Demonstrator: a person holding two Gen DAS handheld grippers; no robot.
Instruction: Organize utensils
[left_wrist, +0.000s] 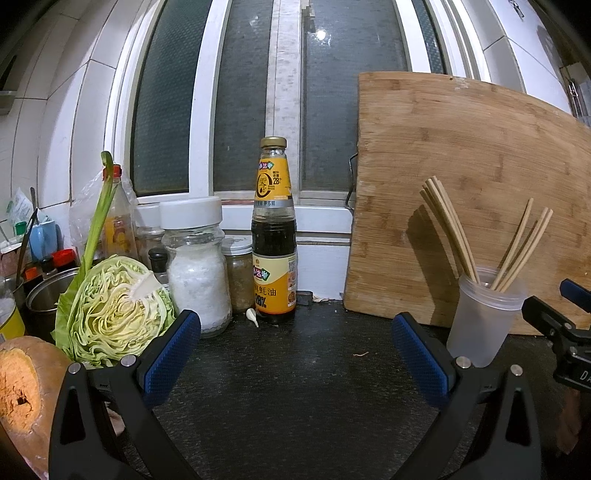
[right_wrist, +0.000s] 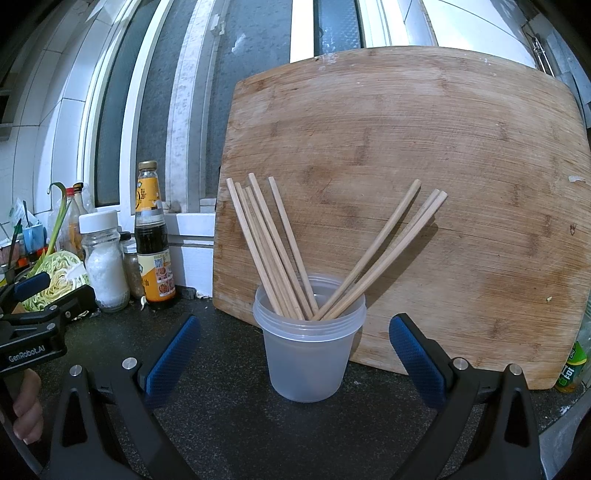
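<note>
Now the chopsticks (right_wrist: 280, 251) are standing in the cup (right_wrist: 308, 354) before the board (right_wrist: 461, 221), while both the left gripper (left_wrist: 295, 354) and right gripper (right_wrist: 295, 360) are gaping wide, holding nothing.

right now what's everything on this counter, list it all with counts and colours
wooden chopsticks: eight, pale tan, standing in the cup, five leaning left, three right
translucent plastic cup: one, frosted white, on the dark counter before the board
bamboo cutting board: one, light brown, propped against the window
oyster sauce bottle: one, dark with yellow label, by the window sill
glass salt jar: one, clear with white lid, left of the bottle
small spice jar: one, silver lid, between the two
halved cabbage: one, pale green, far left
garlic clove: one, white, at the bottle's foot
cut squash: one, orange, left edge
left gripper: blue pads, open, empty
right gripper: blue pads, open, facing the cup
</note>
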